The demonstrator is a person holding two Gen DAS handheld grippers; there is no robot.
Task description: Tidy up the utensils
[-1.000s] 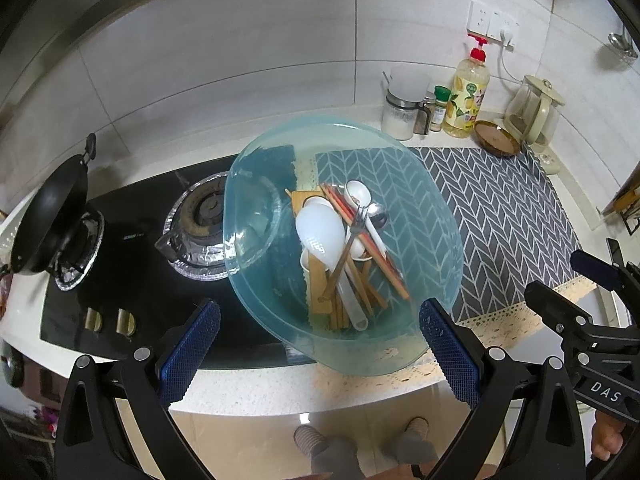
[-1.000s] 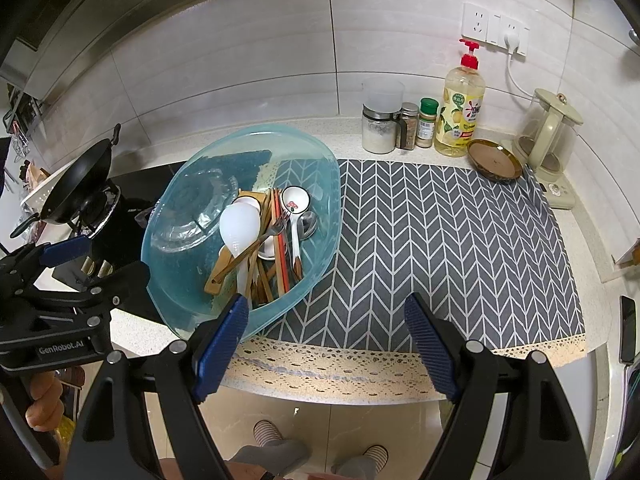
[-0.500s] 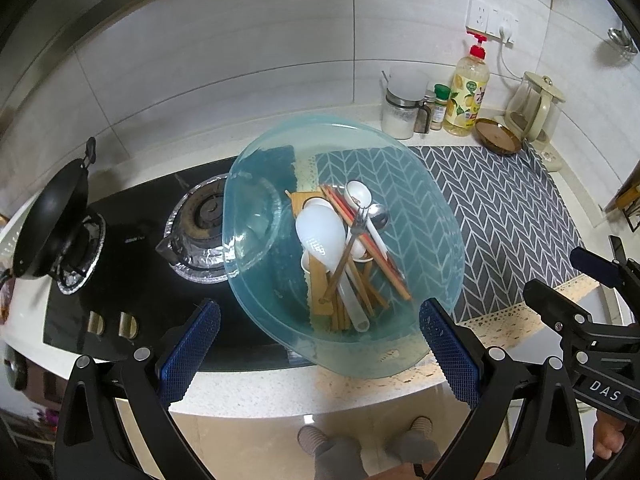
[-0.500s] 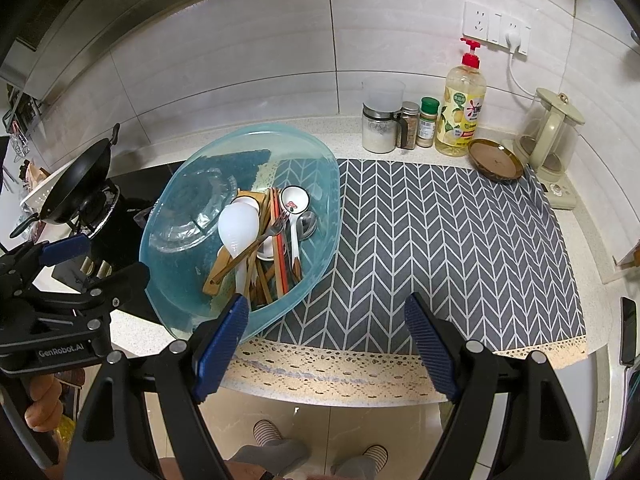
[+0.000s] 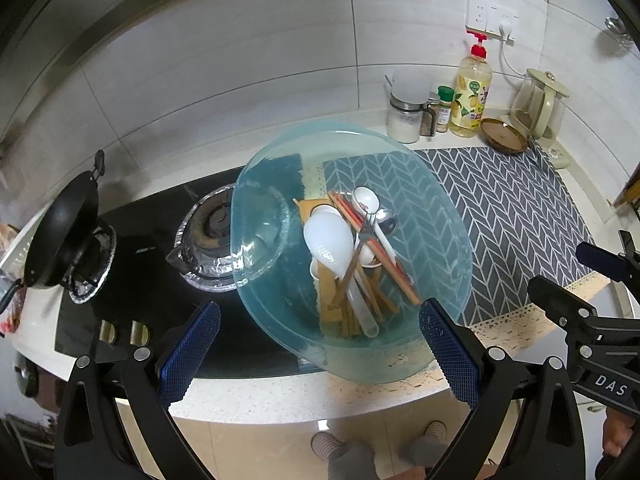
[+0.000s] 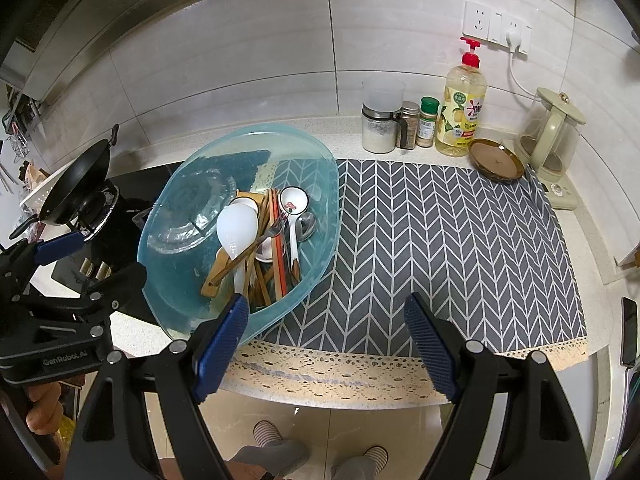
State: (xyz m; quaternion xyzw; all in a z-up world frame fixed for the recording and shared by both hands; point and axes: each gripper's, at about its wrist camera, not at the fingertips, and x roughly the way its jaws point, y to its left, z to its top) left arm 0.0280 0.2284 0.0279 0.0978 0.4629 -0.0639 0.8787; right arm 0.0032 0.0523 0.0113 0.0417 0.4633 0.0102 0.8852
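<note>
A translucent blue basin (image 5: 280,168) lies tilted on the counter, half on the stove and half on the grey mat. In it sits a pile of utensils: a white rice paddle (image 5: 328,236), a ceramic spoon (image 5: 366,200), a metal spoon (image 5: 386,220), a fork (image 5: 362,236), red chopsticks (image 5: 380,252) and wooden pieces (image 5: 332,308). My left gripper (image 5: 319,320) hovers open above the basin's near rim, touching nothing. My right gripper (image 6: 326,308) hangs open over the mat's near edge, its left finger in front of the basin (image 6: 256,132) rim. The same utensils (image 6: 276,240) show in the right wrist view.
A black wok (image 5: 60,236) sits on the far left burner of the gas stove (image 5: 132,248). Jars (image 6: 380,128), a dish soap bottle (image 6: 460,112), a brown saucer (image 6: 496,160) and a kettle (image 6: 554,136) line the back wall. The herringbone mat (image 6: 440,240) lies right of the basin. A person's slippered feet stand below the counter edge.
</note>
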